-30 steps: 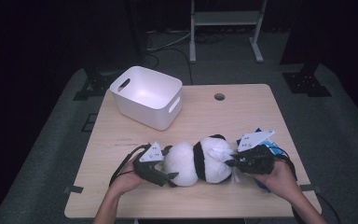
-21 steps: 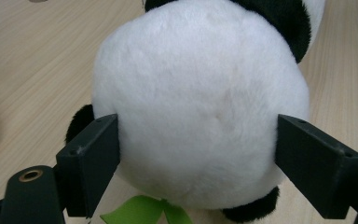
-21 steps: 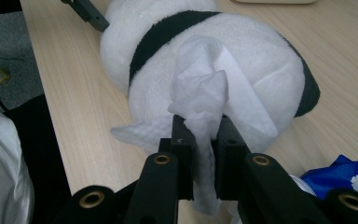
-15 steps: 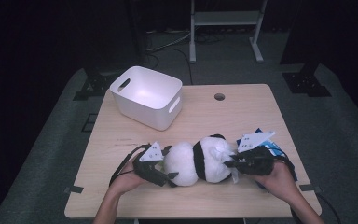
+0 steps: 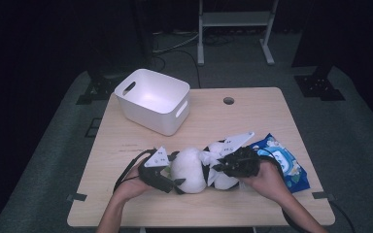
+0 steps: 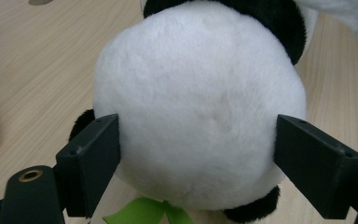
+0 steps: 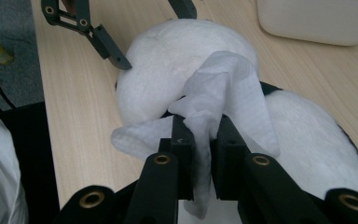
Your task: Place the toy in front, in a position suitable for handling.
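1. a panda plush toy lies on its side near the front edge of the wooden tabletop, between the person's two hands.
2. the left tool sits at the toy's round white end; in the left gripper view its two black jaws stand wide, one on each side of that white ball, pressing into the fur, so it holds the panda.
3. the right tool is over the toy's other end, its jaws nearly closed and pinching a crumpled white wet wipe.
4. in the right gripper view the wipe drapes against the plush where the white fur meets the black band.
5. a blue wet wipe pack lies flat on the tabletop just beside the right hand, partly under it.
6. a white plastic bin with handle cutouts stands at the back left of the tabletop, well apart from the toy.
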{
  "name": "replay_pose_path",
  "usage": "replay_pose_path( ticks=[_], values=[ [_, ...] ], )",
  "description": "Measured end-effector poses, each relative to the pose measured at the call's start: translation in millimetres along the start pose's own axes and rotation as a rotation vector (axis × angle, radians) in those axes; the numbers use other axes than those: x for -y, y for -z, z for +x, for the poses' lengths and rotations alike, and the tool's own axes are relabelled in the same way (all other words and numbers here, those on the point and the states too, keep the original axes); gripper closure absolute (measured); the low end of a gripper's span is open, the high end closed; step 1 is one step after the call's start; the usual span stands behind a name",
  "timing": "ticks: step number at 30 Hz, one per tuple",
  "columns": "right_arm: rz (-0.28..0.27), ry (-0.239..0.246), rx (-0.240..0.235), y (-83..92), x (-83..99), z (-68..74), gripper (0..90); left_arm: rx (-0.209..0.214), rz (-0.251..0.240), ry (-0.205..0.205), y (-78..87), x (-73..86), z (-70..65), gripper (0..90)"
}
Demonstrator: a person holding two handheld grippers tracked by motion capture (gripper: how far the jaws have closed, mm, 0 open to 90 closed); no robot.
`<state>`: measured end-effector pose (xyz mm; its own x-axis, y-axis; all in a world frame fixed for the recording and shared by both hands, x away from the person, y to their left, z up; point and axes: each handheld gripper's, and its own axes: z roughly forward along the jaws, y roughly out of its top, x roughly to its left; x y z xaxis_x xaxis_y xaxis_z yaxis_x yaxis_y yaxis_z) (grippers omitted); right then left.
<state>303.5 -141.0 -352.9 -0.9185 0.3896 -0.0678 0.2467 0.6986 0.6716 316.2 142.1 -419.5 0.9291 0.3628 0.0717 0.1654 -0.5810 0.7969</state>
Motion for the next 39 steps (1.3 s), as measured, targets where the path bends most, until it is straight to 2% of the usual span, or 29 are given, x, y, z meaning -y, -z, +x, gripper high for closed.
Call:
replay_pose_path(
  ticks=[3,7,11,15,19,23,26,30,33,39],
  values=[
    [0.013,0.0,0.014,-3.2,-1.6,-3.6,80.1,-0.004,-0.005,0.004,2.5,0.5,0.5,15.2],
    [0.013,-0.027,0.038,-1.4,1.1,-14.3,80.1,-0.004,-0.005,0.013,5.1,2.4,1.8,15.2],
    [0.01,-0.06,0.043,-0.9,2.6,-24.7,80.2,-0.005,0.01,0.016,1.7,4.8,2.9,15.2],
    [0.002,-0.064,0.037,-2.0,1.0,-26.6,80.1,-0.002,0.015,0.018,-2.1,6.3,2.7,15.2],
    [0.005,-0.042,0.032,-4.9,-7.0,-19.3,80.0,0.004,0.005,0.034,-2.5,9.6,4.6,15.2],
    [0.022,0.001,0.012,-13.7,-19.4,-8.1,80.0,0.002,0.005,0.027,-2.9,8.9,4.4,15.1],
    [0.035,0.048,-0.016,-27.0,-31.7,1.9,80.0,0.001,0.004,0.029,-2.3,9.4,4.3,15.2],
    [0.038,0.077,-0.058,-44.5,-45.6,12.1,80.0,-0.008,0.002,0.031,2.5,10.6,6.0,15.2],
    [0.03,0.096,-0.086,-57.0,-55.7,16.9,80.0,-0.015,-0.004,0.041,6.0,11.9,7.4,15.2],
    [0.048,0.114,-0.09,-75.7,-73.4,18.5,80.0,-0.02,0.002,0.041,7.9,13.3,8.5,15.2]
  ],
)
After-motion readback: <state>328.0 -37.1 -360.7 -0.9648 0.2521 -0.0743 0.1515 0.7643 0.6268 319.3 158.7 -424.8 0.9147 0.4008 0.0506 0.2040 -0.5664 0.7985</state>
